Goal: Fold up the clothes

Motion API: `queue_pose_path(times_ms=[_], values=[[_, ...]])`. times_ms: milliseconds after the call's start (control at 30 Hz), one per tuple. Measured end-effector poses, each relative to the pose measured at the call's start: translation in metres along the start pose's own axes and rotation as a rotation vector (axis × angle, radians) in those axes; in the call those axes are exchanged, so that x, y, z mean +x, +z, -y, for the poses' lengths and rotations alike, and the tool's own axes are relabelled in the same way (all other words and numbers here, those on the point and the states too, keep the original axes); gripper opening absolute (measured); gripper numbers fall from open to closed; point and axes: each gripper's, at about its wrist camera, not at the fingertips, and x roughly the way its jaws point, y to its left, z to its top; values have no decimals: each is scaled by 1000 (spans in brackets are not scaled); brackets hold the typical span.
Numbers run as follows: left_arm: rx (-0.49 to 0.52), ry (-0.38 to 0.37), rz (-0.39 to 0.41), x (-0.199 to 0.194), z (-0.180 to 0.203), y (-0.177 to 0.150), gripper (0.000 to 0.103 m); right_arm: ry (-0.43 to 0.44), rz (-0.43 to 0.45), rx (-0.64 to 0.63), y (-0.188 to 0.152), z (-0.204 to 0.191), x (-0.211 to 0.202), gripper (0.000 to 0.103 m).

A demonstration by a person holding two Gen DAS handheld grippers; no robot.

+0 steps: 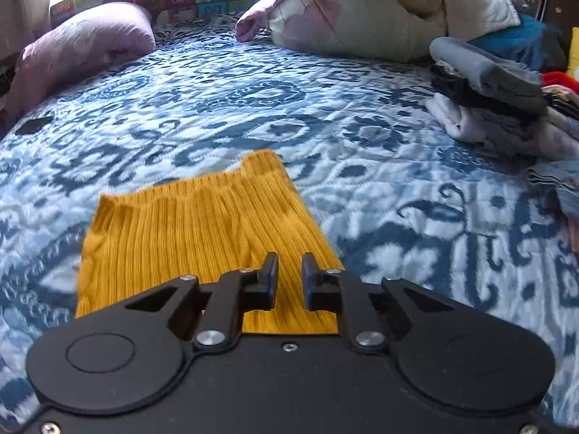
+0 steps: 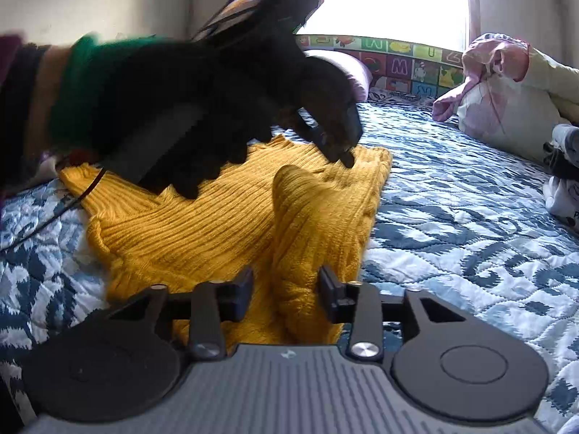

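Note:
A mustard-yellow ribbed knit garment (image 1: 188, 231) lies on the blue-and-white quilt (image 1: 253, 101). In the left wrist view my left gripper (image 1: 290, 275) hovers over the garment's near right part, its jaws almost together with nothing between them. In the right wrist view the garment (image 2: 173, 231) has a raised fold (image 2: 300, 224) running up between the fingers of my right gripper (image 2: 286, 291). The right pad (image 2: 327, 289) touches the fold, while the left pad stands slightly off it. My left gripper (image 2: 345, 153), dark and blurred in a gloved hand (image 2: 144, 83), has its tips at the garment's far edge.
A purple pillow (image 1: 83, 47) lies at the far left. Piled bedding (image 1: 362, 18) sits at the back. Stacked folded clothes (image 1: 488, 83) are on the right. A small black object (image 1: 32, 124) rests on the quilt at left. A thin cable (image 2: 72, 199) crosses the garment's left corner.

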Motion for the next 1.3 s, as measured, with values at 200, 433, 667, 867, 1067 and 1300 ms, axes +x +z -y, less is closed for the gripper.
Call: queue_pose_path(times_ms=[200, 433, 667, 867, 1067, 1300], values=[[-22, 6, -82, 47, 0, 4, 12, 33, -17, 29, 3, 4, 2, 48], [-111, 6, -29, 3, -13, 5, 16, 34, -13, 17, 4, 3, 0, 52], [-126, -68, 39, -69, -7, -44, 16, 18, 22, 5, 3, -8, -26, 58], [-4, -12, -54, -35, 23, -77, 20, 32, 7, 19, -4, -12, -44, 58], [-194, -82, 42, -83, -5, -77, 36, 48, 9, 101, -11, -8, -55, 73], [-414, -12, 78, -157, -64, -131, 64, 78, 81, 234, -10, -1, -69, 87]])
